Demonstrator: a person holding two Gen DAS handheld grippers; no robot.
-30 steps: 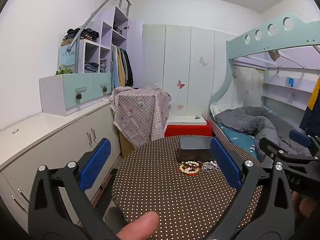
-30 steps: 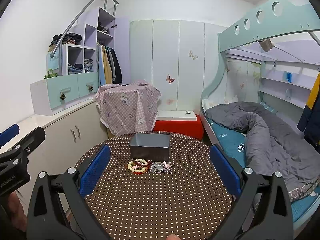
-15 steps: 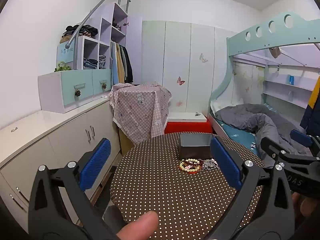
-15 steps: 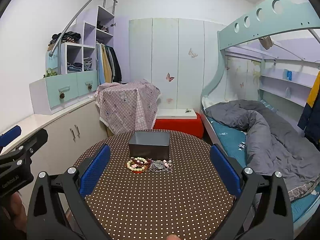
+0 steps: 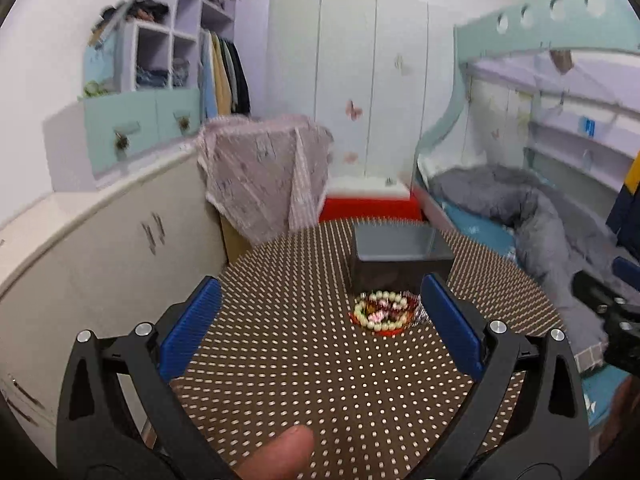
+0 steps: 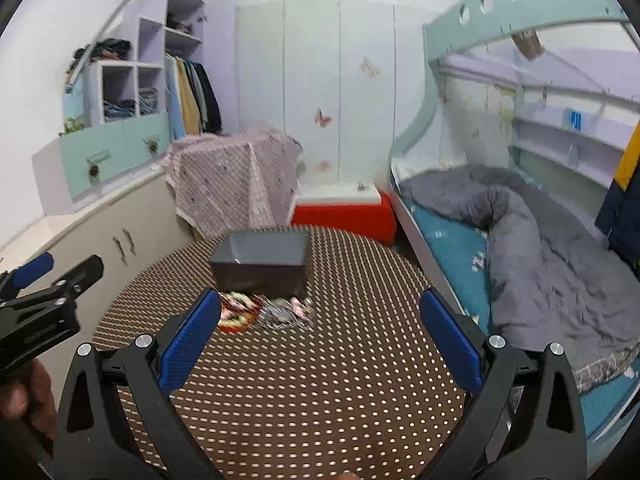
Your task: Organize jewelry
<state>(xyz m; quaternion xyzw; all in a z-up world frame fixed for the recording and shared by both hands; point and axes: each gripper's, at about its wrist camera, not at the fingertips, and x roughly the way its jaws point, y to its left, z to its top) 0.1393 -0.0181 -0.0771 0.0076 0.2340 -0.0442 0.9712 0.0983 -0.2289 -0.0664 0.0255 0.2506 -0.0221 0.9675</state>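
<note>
A pile of beaded bracelets (image 5: 382,312) lies on the round brown polka-dot table (image 5: 320,368), just in front of a dark grey open box (image 5: 400,258). A silvery chain heap (image 6: 284,312) lies to the right of the beads (image 6: 236,312); the box (image 6: 262,264) stands behind both. My left gripper (image 5: 320,320) is open and empty, above the table short of the beads. My right gripper (image 6: 320,324) is open and empty, above the table to the right of the jewelry. Both views are blurred.
A low white cabinet (image 5: 100,232) runs along the left wall. A checked cloth covers a stand (image 5: 264,176) behind the table. A red box (image 6: 344,216) and a bunk bed with a grey duvet (image 6: 520,232) stand at the right.
Both grippers have moved forward and lower toward the table; the box and jewelry look larger and closer. Both stay open and empty.
</note>
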